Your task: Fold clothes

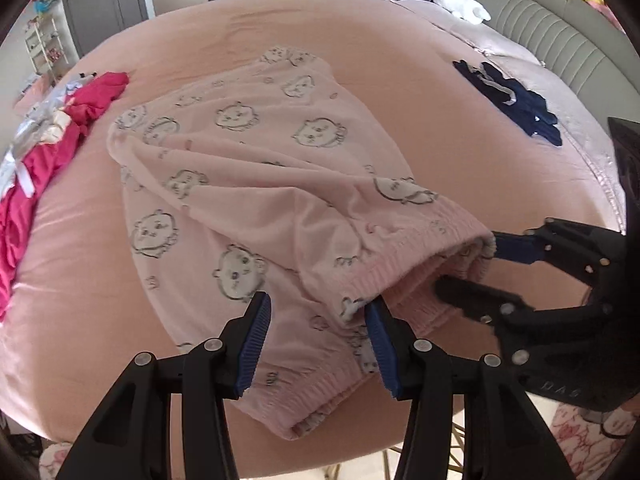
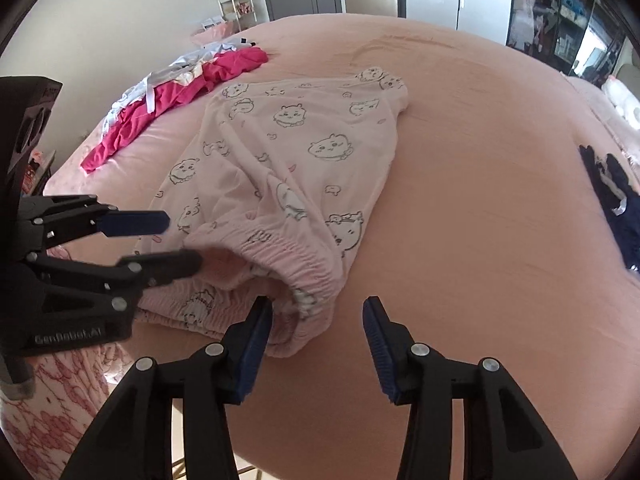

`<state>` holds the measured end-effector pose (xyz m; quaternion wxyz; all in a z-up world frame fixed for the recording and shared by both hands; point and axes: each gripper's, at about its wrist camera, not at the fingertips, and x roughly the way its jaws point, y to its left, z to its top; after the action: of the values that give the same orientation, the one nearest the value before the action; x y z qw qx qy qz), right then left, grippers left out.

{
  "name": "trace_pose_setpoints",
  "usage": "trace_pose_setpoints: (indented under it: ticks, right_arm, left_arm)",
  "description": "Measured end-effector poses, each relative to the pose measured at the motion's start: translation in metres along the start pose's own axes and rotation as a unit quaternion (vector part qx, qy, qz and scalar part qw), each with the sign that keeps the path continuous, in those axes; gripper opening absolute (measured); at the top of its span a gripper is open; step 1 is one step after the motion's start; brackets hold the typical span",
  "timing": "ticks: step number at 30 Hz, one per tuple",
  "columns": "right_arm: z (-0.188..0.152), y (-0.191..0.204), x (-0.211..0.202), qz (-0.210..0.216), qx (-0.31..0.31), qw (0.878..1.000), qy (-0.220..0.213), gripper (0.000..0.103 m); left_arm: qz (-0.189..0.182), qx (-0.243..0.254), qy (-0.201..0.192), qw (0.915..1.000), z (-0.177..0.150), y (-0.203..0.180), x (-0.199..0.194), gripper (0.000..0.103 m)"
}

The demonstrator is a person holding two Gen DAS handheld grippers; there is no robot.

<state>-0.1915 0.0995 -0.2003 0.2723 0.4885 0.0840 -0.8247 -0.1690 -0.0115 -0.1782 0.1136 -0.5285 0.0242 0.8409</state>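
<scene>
Pale pink pants point(image 1: 256, 152) printed with cartoon faces lie crumpled on the pink bed sheet point(image 1: 460, 140), their ribbed waistband point(image 1: 400, 264) toward me. My left gripper point(image 1: 318, 340) hangs open over the waistband's left part, fabric lying below the gap between its blue pads. In the right wrist view the pants point(image 2: 304, 148) show their gaping waistband point(image 2: 296, 260). My right gripper point(image 2: 318, 340) stands open at the waistband's right corner, its left finger at the opening, its right finger over bare sheet. Each gripper also shows in the other's view: the right gripper point(image 1: 467, 265), the left gripper point(image 2: 182, 241).
A magenta garment point(image 2: 172, 100) with white pieces lies at the bed's far left. A navy garment point(image 2: 616, 208) lies at the right. A grey headboard point(image 1: 560, 20) and a white soft toy point(image 1: 464, 6) are at the far right. The bed's near edge runs just below the grippers.
</scene>
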Motion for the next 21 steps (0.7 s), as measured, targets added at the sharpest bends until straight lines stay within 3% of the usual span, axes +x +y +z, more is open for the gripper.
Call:
trace_pose_setpoints:
  ticks: [2,3,4,9,11,13,17,20,21]
  right_arm:
    - [0.000,0.005,0.006,0.018,0.003,1.000,-0.002,0.046]
    - [-0.001,0.008,0.008,0.017,0.001,1.000,-0.001,0.045]
    - [-0.002,0.010,0.010,0.015,-0.002,1.000,0.001,0.045]
    - [-0.004,0.007,-0.001,-0.027,-0.018,0.999,-0.011,0.047]
    - [-0.004,0.001,-0.004,-0.047,-0.009,0.999,-0.021,0.057]
    - [-0.003,-0.001,-0.005,-0.054,0.004,0.998,-0.032,0.068]
    - [-0.006,0.021,-0.008,-0.072,-0.055,0.995,-0.040,0.068]
    - [-0.015,0.022,0.000,-0.077,-0.059,0.995,-0.021,0.068]
    - [-0.018,0.020,0.005,-0.077,-0.055,0.995,-0.010,0.068]
  left_arm:
    - [-0.011,-0.006,-0.013,0.9998,-0.004,-0.002,0.003,0.036]
    - [-0.017,-0.011,-0.027,0.9994,-0.006,-0.001,0.002,0.014]
    - [-0.007,-0.020,-0.037,0.9991,-0.007,0.001,-0.001,0.007]
    - [-0.019,-0.046,-0.061,0.9969,-0.010,0.016,-0.031,0.007]
    - [-0.024,-0.047,-0.062,0.9967,-0.012,0.021,-0.042,0.007]
    - [-0.015,-0.042,-0.072,0.9964,-0.019,0.021,-0.057,0.007]
    - [0.038,-0.025,-0.097,0.9943,-0.034,0.020,-0.084,0.007]
    - [0.053,-0.019,-0.074,0.9957,-0.044,0.027,-0.073,0.007]
    - [0.038,-0.025,-0.050,0.9977,-0.049,0.031,-0.059,0.007]
